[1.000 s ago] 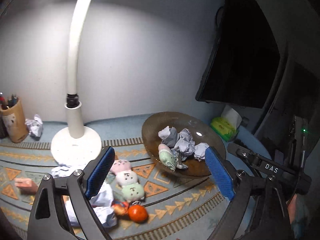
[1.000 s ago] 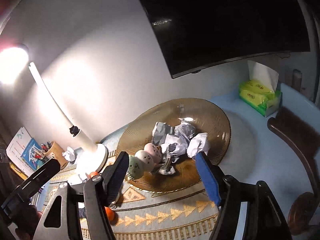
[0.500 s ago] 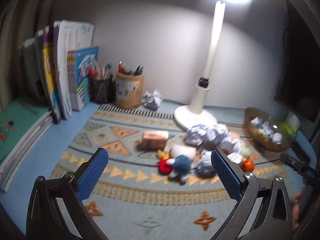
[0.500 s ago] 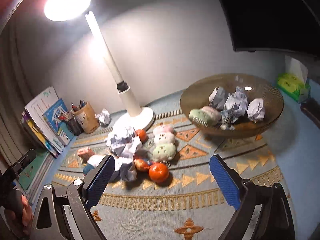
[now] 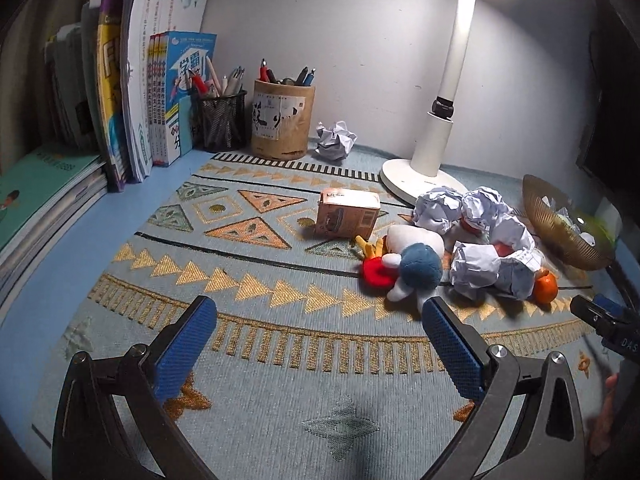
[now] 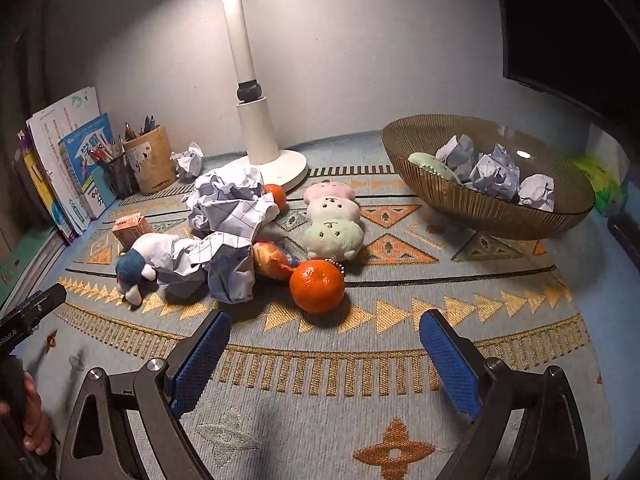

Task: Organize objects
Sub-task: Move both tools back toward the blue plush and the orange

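A pile lies mid-mat: crumpled paper balls (image 6: 230,204) (image 5: 476,266), a blue and white plush (image 5: 416,266) (image 6: 132,268), a three-face plush (image 6: 332,220), an orange (image 6: 317,286) (image 5: 545,286), a second orange (image 6: 276,196) and a small pink box (image 5: 347,218) (image 6: 130,230). A brown bowl (image 6: 492,212) (image 5: 560,236) at the right holds paper balls and a green plush. My left gripper (image 5: 318,338) is open and empty, above the mat in front of the pile. My right gripper (image 6: 324,350) is open and empty, just in front of the orange.
A white lamp base (image 6: 280,160) (image 5: 420,176) stands behind the pile. Pen cups (image 5: 282,124), upright books (image 5: 160,96) and a lone paper ball (image 5: 336,140) line the back left. A green tissue pack (image 6: 596,176) and dark monitor (image 6: 572,28) sit at the right.
Both grippers pulled back from the bowl and swung left and lower; the pile on the mat now fills both views. Both stayed open and empty.
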The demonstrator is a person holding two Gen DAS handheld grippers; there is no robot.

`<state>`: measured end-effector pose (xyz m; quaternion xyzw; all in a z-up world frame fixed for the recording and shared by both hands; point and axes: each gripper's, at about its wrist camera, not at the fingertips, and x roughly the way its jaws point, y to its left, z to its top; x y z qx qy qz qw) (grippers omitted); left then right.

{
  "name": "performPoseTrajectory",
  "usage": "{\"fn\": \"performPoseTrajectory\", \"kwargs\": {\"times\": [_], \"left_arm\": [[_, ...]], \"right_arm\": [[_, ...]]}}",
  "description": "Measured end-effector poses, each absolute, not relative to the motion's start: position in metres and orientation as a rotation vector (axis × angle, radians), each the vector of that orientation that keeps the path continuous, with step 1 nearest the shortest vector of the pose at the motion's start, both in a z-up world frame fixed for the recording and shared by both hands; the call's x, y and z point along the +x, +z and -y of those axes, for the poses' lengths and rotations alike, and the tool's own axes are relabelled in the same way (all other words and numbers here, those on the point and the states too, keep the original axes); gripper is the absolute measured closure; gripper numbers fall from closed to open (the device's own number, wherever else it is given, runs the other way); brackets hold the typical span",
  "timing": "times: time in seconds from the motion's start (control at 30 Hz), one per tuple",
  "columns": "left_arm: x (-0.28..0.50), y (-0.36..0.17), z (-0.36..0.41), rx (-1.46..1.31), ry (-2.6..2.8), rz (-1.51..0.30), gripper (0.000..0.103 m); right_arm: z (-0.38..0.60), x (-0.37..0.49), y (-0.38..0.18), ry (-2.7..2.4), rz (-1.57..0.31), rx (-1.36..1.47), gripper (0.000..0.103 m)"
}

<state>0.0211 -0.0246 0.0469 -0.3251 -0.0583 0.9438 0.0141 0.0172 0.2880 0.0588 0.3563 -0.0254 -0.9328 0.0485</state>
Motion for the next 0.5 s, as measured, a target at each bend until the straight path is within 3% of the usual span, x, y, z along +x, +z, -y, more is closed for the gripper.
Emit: {"fn": "performPoseTrajectory", "kwargs": {"times": [0.43, 0.47, 0.5], "left_arm": [[0.005, 0.047, 0.015, -1.117, 2.846, 0.146, 0.001], [0.000, 0.049, 0.012, -1.131, 2.827, 0.145, 0.001], [-0.006, 0.051, 0.008, -1.151, 2.799, 0.143, 0.001]], "right_arm": [[-0.297, 0.007, 0.054, -2.837, 0.132, 1.163, 0.008], [-0.300, 0.004, 0.053, -2.817, 0.156, 1.180, 0.011], [-0.302, 0.001, 0.052, -2.792, 0.183, 1.204, 0.020]]}}
